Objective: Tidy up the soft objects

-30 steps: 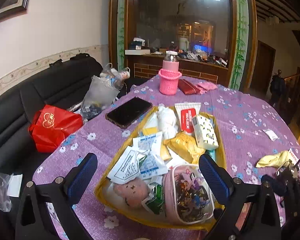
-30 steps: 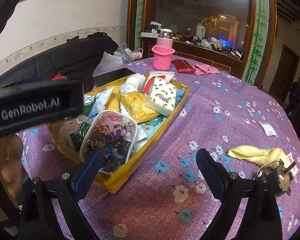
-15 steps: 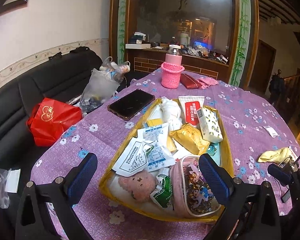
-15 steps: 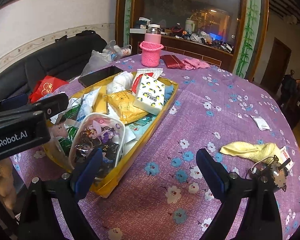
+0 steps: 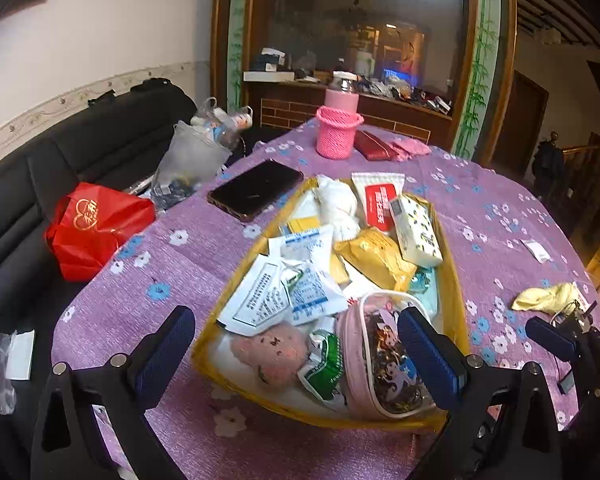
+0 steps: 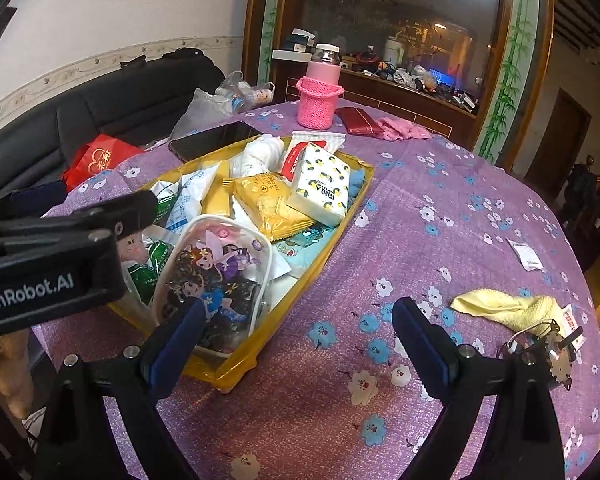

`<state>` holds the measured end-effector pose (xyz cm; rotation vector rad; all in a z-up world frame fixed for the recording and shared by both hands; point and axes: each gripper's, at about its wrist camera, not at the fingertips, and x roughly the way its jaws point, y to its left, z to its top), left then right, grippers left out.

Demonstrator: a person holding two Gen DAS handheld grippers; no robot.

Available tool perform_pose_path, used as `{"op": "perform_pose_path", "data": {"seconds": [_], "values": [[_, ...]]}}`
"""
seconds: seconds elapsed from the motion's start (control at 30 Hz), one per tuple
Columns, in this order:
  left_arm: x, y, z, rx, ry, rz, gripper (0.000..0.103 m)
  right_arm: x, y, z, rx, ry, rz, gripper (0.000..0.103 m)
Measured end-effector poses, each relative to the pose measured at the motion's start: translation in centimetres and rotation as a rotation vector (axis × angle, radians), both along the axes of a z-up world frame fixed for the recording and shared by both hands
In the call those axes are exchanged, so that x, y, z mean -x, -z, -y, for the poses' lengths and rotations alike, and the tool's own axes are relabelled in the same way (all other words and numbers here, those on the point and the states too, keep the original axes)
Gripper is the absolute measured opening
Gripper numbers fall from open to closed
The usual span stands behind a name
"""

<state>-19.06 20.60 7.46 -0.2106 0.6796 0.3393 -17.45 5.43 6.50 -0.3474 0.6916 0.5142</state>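
Observation:
A yellow tray on the purple flowered cloth holds a pink plush toy, a cartoon pouch, white sachets, a yellow snack pack, a tissue pack and a white cloth bundle. My left gripper hangs open over the tray's near end, holding nothing. The right gripper is open and empty above the cloth just right of the tray. A crumpled yellow cloth lies loose on the table to its right.
A black phone lies left of the tray. Behind stand a pink knitted holder with a bottle and a red wallet. A red bag sits on the black sofa. A small metal gadget lies by the yellow cloth.
Both grippers have drawn back a little from the tray, so more of the table shows. In the right view the left gripper sits lower. Both stayed open and nothing was picked up.

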Motion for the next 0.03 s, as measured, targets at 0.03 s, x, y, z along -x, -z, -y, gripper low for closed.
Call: {"op": "perform_pose_path", "data": {"seconds": [0.03], "values": [[-0.08,0.08,0.12,-0.002,0.001,-0.006,0.103,-0.01,-0.01,0.09,-0.002,0.001,-0.002,0.094]]}}
